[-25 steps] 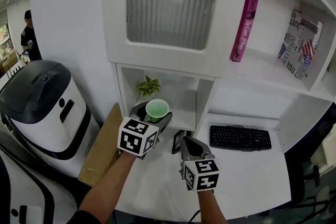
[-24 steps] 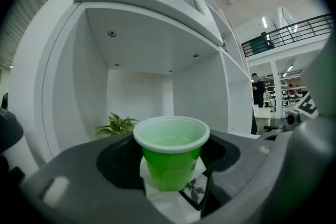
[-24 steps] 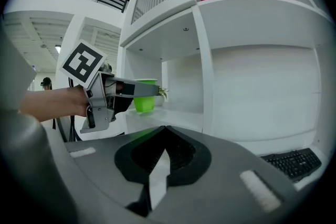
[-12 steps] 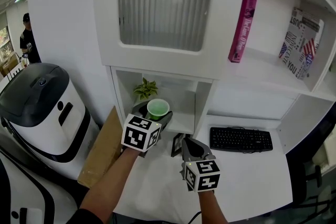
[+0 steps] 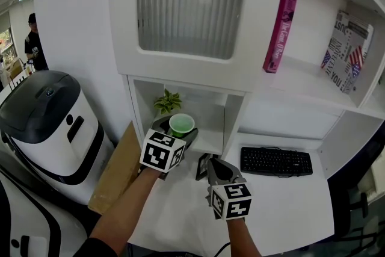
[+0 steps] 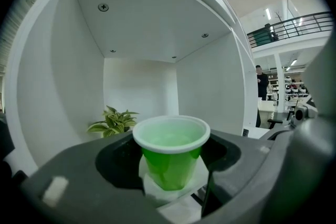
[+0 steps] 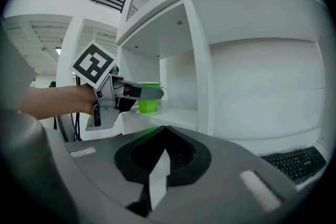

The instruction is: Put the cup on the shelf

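A green plastic cup [image 5: 180,124] with a white rim stands upright between the jaws of my left gripper [image 5: 178,130], which is shut on it. It is at the open front of the small low shelf cubby [image 5: 212,140]. In the left gripper view the cup [image 6: 171,157] fills the centre, with the cubby's walls around it and the gripper [image 6: 173,178] closed on its lower body. I cannot tell whether its base touches the shelf board. My right gripper [image 5: 218,170] hangs lower right over the desk, shut and empty. From the right gripper [image 7: 157,176], the cup [image 7: 148,103] shows at the cubby's edge.
A small potted plant [image 5: 169,99] stands at the back left of the cubby. A black keyboard [image 5: 276,160] lies on the desk to the right. A pink book [image 5: 281,24] and a printed box [image 5: 349,48] sit on upper shelves. A white-and-black machine [image 5: 48,123] and cardboard [image 5: 120,165] are left.
The left gripper with the cup has edged slightly up and toward the cubby over the last second. The right gripper has stayed where it was.
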